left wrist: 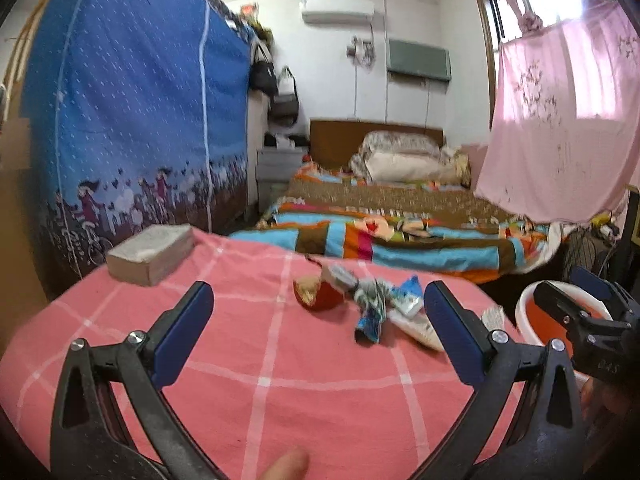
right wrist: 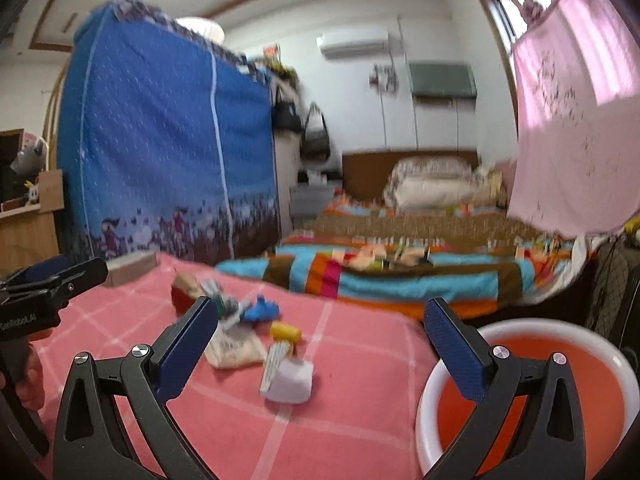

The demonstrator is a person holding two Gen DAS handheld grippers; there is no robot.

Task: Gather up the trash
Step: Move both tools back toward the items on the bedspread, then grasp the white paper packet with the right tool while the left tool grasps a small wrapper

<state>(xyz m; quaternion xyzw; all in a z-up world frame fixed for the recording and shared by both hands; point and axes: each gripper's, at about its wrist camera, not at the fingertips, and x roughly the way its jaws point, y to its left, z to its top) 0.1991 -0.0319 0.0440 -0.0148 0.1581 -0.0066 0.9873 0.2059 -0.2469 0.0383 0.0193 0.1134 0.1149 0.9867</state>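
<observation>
Trash (left wrist: pixel 372 304): loose heap of wrappers on the pink checked cloth (left wrist: pixel 280 380), centre-right of left wrist view, centre-left of right wrist view. None of it in the bin yet, by the look.

Bin (right wrist: pixel 532 400) – white rim, orange inside, looks empty; lower right of right wrist view, just off the cloth edge.

Tissue pack (left wrist: pixel 152 252) – mid-left, well apart from heap; prob. not trash, leave it.

Heap, big to small: white bag (right wrist: pixel 236 350), white crumpled piece (right wrist: pixel 290 380), red round thing (left wrist: pixel 318 296), blue wrapper (right wrist: pixel 260 310), yellow bit (right wrist: pixel 285 332).

Left gripper (left wrist: pixel 318 338): jaws spread wide, nothing between them, short of heap. Right gripper (right wrist: pixel 320 344): same, wide and empty, between heap and bin.

Step, my read: first pick. Take nearest piece w/ right gripper, pinch a raised fold, not flat film. Lift clear before swinging to bin. Wrappers overlap – may drag neighbours.
</observation>
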